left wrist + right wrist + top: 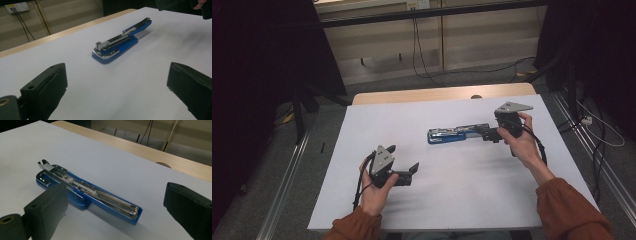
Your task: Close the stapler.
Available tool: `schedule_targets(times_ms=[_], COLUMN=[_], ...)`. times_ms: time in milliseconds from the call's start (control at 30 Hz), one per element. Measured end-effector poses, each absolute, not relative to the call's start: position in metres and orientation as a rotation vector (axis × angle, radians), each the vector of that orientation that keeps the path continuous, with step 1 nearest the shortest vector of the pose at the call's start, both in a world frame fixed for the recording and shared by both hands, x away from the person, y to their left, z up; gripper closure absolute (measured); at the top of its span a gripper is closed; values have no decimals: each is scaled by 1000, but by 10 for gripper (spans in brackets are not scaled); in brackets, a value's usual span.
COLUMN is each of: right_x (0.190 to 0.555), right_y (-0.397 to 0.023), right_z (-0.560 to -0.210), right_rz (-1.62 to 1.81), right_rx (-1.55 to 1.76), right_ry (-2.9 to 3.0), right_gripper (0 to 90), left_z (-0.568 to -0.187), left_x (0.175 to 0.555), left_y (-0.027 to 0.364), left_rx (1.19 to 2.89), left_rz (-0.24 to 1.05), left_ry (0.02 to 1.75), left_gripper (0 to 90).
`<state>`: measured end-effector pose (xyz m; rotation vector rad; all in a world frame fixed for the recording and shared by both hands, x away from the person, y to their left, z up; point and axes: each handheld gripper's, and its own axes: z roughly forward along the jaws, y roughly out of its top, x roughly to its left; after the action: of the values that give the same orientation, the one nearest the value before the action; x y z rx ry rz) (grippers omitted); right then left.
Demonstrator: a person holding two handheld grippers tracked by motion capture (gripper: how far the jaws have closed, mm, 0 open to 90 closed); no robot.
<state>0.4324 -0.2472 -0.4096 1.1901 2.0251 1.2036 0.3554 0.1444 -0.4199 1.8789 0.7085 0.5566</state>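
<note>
A blue stapler lies swung open flat at the middle of the white table top, its metal magazine exposed. My right gripper is at the stapler's right end, open; in the right gripper view the stapler runs away from just ahead of the wide-apart jaws of that gripper. My left gripper hovers near the front left, open and holding nothing. In the left gripper view the stapler lies well beyond the spread jaws of this gripper.
A strip of bare wooden table with a round cable hole runs along the far edge. Beyond it are cables on the floor and black frame posts. The other hand's gripper shows at the top right of the left gripper view.
</note>
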Motion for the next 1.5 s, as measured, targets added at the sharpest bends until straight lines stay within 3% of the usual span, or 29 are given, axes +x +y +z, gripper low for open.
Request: schedule_targets(times_ms=[233, 500, 933, 1500], right_x=[428, 418, 408, 411], right_y=[-254, -259, -268, -263], right_z=[-412, -415, -431, -437], right_rz=[1197, 1210, 1172, 1205], right_rx=[1204, 1213, 1213, 1203], right_ry=[2009, 1977, 1991, 1979], right_gripper=[41, 13, 18, 22], left_z=[-427, -425, -427, -427], left_x=[374, 398, 425, 450], left_y=[138, 131, 113, 84], left_rx=[1894, 1886, 1877, 1883], left_rz=[496, 567, 524, 591], left_ry=[770, 801, 806, 766], left_gripper=[38, 45, 65, 59])
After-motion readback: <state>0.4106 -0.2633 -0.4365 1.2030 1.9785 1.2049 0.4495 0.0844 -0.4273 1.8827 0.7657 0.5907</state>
